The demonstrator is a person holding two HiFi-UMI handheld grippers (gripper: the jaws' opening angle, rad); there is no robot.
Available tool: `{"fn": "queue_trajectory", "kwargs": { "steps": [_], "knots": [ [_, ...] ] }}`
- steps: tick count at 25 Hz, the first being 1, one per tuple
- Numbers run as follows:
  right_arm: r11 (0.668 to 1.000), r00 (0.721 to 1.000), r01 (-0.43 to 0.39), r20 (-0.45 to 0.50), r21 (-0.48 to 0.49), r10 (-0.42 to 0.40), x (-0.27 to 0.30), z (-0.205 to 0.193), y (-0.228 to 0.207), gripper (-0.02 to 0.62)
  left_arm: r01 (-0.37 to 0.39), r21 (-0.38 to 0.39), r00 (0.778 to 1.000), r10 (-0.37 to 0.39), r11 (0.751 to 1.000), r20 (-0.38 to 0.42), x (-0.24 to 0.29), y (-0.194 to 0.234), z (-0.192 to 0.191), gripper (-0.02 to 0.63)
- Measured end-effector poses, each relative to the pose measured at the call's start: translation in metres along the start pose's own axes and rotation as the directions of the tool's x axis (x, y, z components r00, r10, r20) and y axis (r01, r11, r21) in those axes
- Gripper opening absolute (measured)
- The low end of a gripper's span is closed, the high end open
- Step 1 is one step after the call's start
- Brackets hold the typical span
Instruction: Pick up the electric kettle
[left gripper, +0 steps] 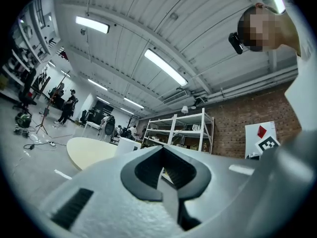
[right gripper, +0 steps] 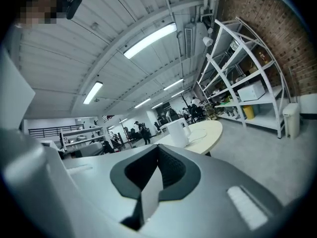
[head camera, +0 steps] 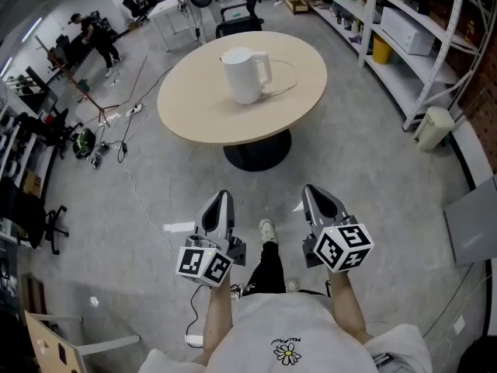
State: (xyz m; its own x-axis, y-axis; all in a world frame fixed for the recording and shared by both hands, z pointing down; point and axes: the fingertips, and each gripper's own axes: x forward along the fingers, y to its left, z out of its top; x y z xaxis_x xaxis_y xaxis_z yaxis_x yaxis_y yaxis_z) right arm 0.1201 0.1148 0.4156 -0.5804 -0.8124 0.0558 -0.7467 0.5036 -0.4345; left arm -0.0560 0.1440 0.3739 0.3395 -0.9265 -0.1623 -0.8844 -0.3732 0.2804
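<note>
Your left hand-held gripper and right hand-held gripper are both closed and empty. The kettle stands on the far surface.

Kettle on table, ahead of us.
We hold L gripper & R gripper side by side, well short of table; shelving to its right.

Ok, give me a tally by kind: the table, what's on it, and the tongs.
Table: 1
Kettle: 1
Cord: 1
Tongs: 2 (left tongs, right tongs), both shut and empty
Total: 5
</note>
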Motion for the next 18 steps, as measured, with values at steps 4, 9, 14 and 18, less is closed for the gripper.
{"fn": "queue_trajectory", "kwargs": {
  "steps": [4,9,14,18],
  "knots": [
    [0.998,0.999,-0.05,0.019,-0.026,0.051,0.05,0.018,-0.015,0.005,0.006,0.027,1.0,-0.005,1.0,-0.016,0.054,0.027,-0.007,0.002],
    [0.994,1.0,-0.011,-0.006,-0.109,0.011,0.141,0.043,-0.048,0.005,0.03,0.044,0.999,-0.029,0.999,-0.029,0.14,0.077,-0.008,0.003],
    [0.987,0.999,0.025,-0.017,-0.157,-0.028,0.238,0.081,-0.08,0.005,0.046,0.06,0.997,-0.042,0.997,-0.068,0.226,0.141,0.001,0.003],
    [0.982,0.999,0.053,0.001,-0.181,-0.054,0.304,0.105,-0.101,0.014,0.076,0.058,0.995,-0.071,0.995,-0.072,0.285,0.187,0.011,0.07]
  ]
}}
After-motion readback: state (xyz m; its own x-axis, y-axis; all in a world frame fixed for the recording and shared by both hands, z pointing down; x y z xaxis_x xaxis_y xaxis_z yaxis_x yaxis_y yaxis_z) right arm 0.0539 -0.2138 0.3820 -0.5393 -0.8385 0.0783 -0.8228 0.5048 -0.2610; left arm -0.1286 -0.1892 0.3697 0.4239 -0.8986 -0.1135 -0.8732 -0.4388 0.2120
